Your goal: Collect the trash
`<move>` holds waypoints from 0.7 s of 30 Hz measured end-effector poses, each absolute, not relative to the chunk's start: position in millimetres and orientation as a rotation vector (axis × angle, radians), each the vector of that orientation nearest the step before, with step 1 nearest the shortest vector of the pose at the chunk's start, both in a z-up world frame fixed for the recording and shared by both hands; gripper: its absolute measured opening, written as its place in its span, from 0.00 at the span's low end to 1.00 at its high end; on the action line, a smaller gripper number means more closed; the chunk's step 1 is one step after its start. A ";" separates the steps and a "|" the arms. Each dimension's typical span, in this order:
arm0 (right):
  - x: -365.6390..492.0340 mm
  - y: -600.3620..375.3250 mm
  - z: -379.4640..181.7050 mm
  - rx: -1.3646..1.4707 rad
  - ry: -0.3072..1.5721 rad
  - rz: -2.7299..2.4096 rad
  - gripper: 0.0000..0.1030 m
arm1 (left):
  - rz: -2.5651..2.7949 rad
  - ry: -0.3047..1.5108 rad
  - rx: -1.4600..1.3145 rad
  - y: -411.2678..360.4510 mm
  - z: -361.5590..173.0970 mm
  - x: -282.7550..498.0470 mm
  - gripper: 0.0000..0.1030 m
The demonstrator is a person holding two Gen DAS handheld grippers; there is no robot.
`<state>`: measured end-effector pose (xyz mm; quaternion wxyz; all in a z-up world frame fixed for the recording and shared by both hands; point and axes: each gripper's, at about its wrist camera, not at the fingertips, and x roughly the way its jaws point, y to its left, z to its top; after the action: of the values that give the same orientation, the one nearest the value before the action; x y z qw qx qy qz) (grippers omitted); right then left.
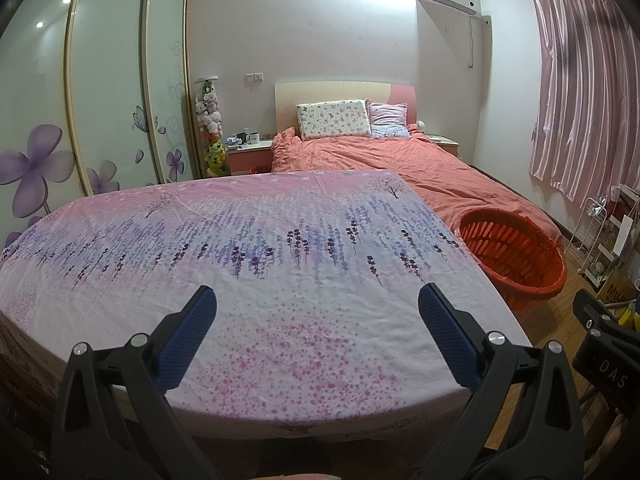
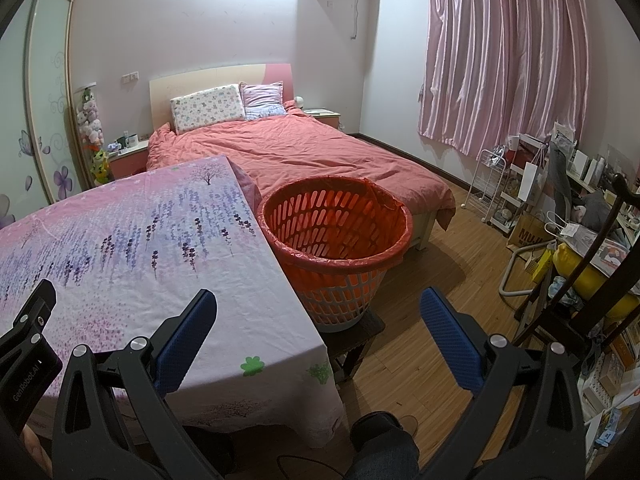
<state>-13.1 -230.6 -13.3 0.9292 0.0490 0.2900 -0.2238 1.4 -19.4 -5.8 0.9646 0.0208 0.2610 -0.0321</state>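
Both claws are spread and hold nothing: the left gripper (image 1: pixel 318 312) over the table (image 1: pixel 240 248), the right gripper (image 2: pixel 318 316) at its corner. The bin (image 2: pixel 334 236) stands mid-frame beside the table. No trash shows; locate it before closing.

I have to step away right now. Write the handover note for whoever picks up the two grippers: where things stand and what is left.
Left gripper: open, empty, held over the near end of the table with the floral cloth.
Right gripper: open, empty, held over the table's right corner and the floor.
Basket: orange, lined with a red bag, standing on a dark stool just off the table's right edge, between table and bed. What shows of its inside looks empty; the bottom is hidden.
Done: no trash is visible on the cloth in either view.
Left: check for trash elsewhere; none can be made out from here.
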 end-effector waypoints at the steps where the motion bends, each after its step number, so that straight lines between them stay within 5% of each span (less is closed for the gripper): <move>1: -13.2 -230.4 -13.4 0.100 0.594 -0.459 0.98 | -0.065 0.528 0.042 -19.4 -6.2 1.6 0.96; 21: -13.8 -229.5 -15.7 0.099 0.597 -0.457 0.98 | -0.068 0.537 0.039 -17.3 -10.4 0.7 0.96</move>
<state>-13.8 -229.5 -15.7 0.9290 0.0484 0.2912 -0.2232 0.7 -17.3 -10.4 0.9635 0.0193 0.2650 -0.0334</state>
